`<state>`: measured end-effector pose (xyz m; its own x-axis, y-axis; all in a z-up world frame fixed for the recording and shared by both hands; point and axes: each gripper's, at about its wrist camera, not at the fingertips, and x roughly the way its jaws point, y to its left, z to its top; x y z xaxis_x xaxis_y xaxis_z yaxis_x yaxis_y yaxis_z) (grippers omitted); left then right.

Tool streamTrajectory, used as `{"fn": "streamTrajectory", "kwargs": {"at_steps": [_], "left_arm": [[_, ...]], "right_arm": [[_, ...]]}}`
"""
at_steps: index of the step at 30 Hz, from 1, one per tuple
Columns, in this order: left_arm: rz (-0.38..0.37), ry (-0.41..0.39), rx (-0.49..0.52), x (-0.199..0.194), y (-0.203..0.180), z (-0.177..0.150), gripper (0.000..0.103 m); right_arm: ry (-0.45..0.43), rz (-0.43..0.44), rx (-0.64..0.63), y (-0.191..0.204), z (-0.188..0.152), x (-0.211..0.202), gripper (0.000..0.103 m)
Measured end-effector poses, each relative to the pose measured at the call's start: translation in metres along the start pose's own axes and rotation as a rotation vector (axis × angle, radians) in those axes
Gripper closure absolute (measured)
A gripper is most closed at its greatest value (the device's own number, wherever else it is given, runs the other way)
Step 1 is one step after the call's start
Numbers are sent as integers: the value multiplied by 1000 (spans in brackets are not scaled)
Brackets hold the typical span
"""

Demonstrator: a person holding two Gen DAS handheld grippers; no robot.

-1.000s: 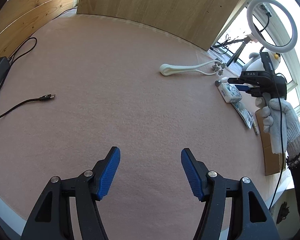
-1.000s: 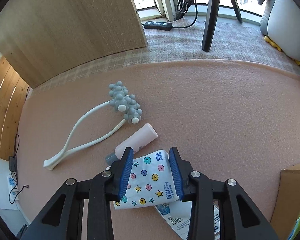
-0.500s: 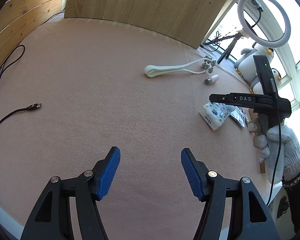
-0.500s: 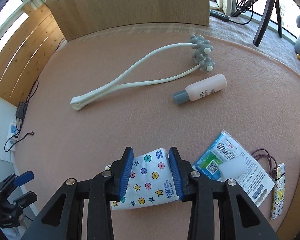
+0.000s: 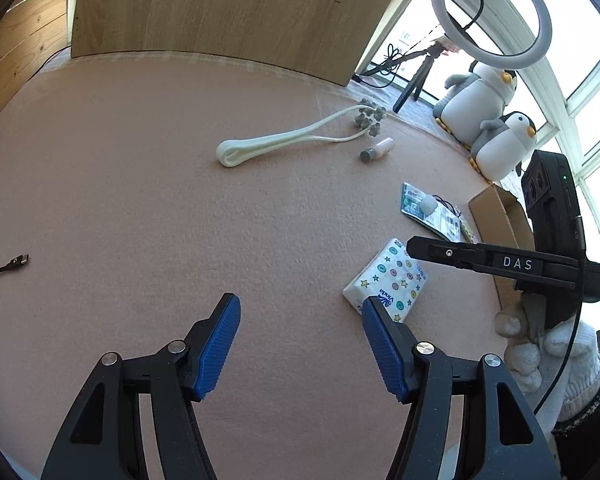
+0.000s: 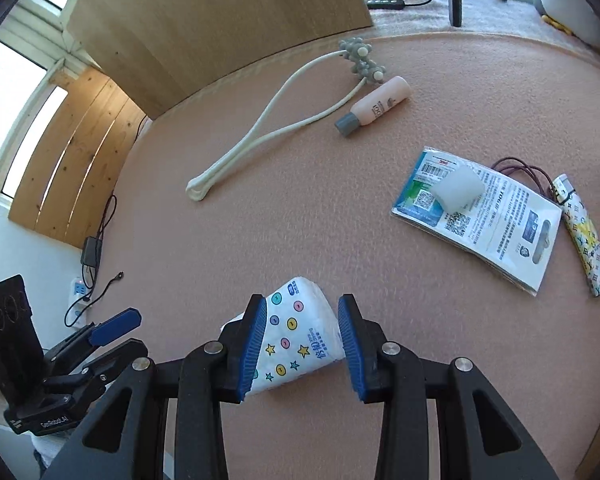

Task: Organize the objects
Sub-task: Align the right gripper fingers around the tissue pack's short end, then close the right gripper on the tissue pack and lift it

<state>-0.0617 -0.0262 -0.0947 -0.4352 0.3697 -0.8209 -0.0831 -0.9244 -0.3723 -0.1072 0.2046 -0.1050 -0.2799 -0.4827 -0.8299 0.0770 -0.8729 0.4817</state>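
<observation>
Tissue pack, printed with stars and dots, lies on the pink worktop between the blue pads of the right tool. The jaws stand slightly wider than the pack: the left pad is at or against its edge, and a sliver of gap shows at the right pad, so the tool looks open around it, not clamped. In the left wrist view the same pack rests flat on the cloth at about 3 o'clock from centre.

The left tool hangs wide open and empty over bare worktop at 6 o'clock.

Other things to sort sit further out in the right wrist view: a cream massager at 12 o'clock, a small pink bottle just beside its knobbed head, a printed sachet with a white block on it at 2 o'clock, and a patterned lighter at 3 o'clock. A cardboard box shows at 3 o'clock in the left view.

The step in hand appears to be placing the pack. Next, probably, the right tool backs straight off without dragging the pack, then goes for another item.
</observation>
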Motion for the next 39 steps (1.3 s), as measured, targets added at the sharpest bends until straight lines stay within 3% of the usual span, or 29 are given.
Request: {"fn": "streamTrajectory", "kwargs": {"at_steps": [4, 9, 15, 19, 25, 29, 37, 39], "left_arm": [[-79, 43, 18, 25, -16, 13, 36], [-103, 93, 95, 56, -39, 20, 37], [-160, 139, 182, 66, -64, 7, 37], [-239, 175, 192, 67, -79, -10, 37], [-172, 151, 201, 66, -89, -25, 37], [-132, 144, 226, 67, -91, -21, 37], [-131, 157, 235, 77, -97, -21, 37], [-140, 162, 233, 79, -99, -22, 42]], "right_arm": [[-42, 50, 115, -16, -24, -16, 69], [-56, 69, 181, -29, -41, -25, 69], [-69, 83, 230, -40, -43, -30, 69], [-63, 82, 225, -40, -41, -26, 69], [-46, 60, 179, -34, -36, -18, 69], [-11, 60, 161, -29, -35, -8, 57], [35, 59, 123, -23, -36, 8, 57], [38, 63, 113, -22, -37, 9, 57]]}}
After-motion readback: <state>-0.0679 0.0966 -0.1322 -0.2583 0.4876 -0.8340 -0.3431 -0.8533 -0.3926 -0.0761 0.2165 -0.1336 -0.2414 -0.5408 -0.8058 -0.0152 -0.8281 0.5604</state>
